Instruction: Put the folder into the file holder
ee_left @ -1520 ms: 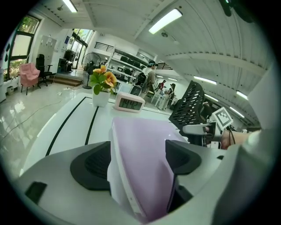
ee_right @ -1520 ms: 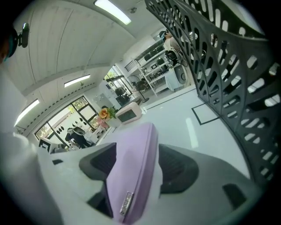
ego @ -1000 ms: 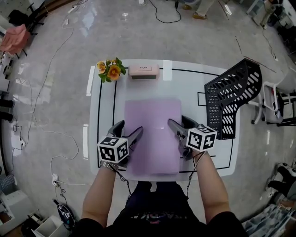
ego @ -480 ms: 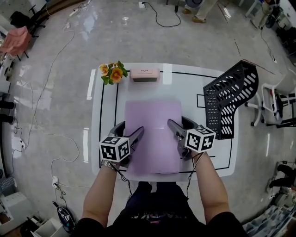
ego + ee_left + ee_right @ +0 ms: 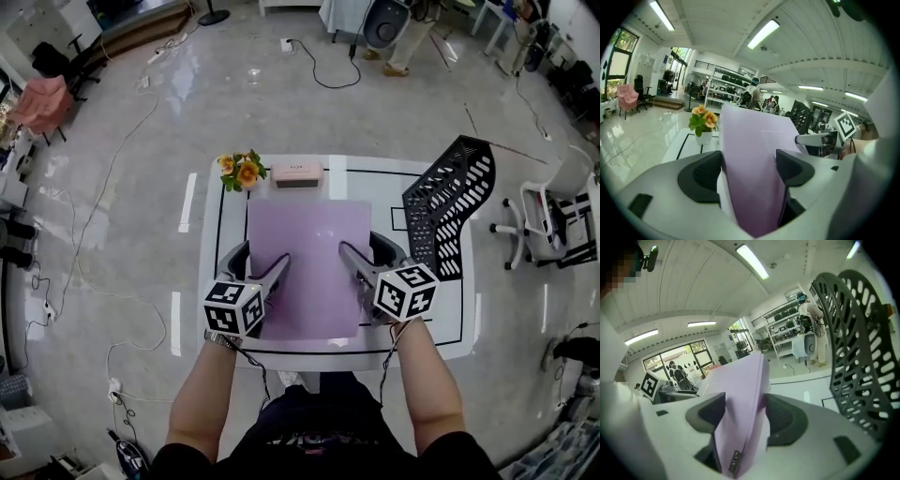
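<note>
A flat purple folder (image 5: 305, 262) is held over the white table (image 5: 431, 323) by both grippers. My left gripper (image 5: 260, 262) is shut on the folder's left edge. My right gripper (image 5: 366, 251) is shut on its right edge. In the left gripper view the folder (image 5: 750, 154) runs between the jaws of the left gripper (image 5: 750, 171) and stands up past them. In the right gripper view the folder (image 5: 740, 394) is pinched the same way by the right gripper (image 5: 745, 416). The black perforated file holder (image 5: 445, 220) stands at the table's right side, close to the right gripper; its wall (image 5: 860, 348) is near in the right gripper view.
A small pot of orange flowers (image 5: 242, 171) and a pink box (image 5: 298, 174) sit at the table's far edge, just beyond the folder. Cables lie on the floor around the table. A white chair (image 5: 544, 220) stands to the right.
The folder, held in both grippers, has moved toward the table's far side and now lies closer to the pink box. The grips on its edges have not changed.
</note>
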{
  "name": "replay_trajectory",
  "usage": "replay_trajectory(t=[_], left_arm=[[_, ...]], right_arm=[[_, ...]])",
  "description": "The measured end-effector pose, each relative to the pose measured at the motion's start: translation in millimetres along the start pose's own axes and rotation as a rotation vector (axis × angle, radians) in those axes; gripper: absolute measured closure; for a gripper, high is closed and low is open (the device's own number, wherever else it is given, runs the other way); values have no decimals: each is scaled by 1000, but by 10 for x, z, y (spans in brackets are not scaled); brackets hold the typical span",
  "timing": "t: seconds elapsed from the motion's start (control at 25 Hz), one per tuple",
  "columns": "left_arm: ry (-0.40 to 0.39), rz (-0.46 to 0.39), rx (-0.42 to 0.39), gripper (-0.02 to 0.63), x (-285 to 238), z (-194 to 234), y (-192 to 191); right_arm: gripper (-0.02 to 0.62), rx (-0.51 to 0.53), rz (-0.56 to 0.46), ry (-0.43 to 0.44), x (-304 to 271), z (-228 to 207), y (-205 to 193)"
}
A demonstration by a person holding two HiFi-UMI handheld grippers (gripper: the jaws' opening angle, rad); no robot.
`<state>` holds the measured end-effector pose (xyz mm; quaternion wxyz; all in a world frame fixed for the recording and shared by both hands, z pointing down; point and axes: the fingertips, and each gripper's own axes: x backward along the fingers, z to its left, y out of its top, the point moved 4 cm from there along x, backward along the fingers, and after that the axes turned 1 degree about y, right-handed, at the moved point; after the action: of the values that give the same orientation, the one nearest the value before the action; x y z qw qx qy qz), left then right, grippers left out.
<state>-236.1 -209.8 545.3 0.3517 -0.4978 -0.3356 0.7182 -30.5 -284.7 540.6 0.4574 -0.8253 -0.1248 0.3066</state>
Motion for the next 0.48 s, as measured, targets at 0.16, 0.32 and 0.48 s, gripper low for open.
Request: replay_trajectory(t=[0.16,0.32,0.48], left_arm=[[3,-73,-52,235,181,-72,238],[5,-137,-75,235,388,-142,389],[2,-195,-90,238,636,-197,481]], right_arm=[[328,55,-69,-4,150,179,209],[336,108,-138,-3,335,379,371],[345,170,-193,0,542,629,475]])
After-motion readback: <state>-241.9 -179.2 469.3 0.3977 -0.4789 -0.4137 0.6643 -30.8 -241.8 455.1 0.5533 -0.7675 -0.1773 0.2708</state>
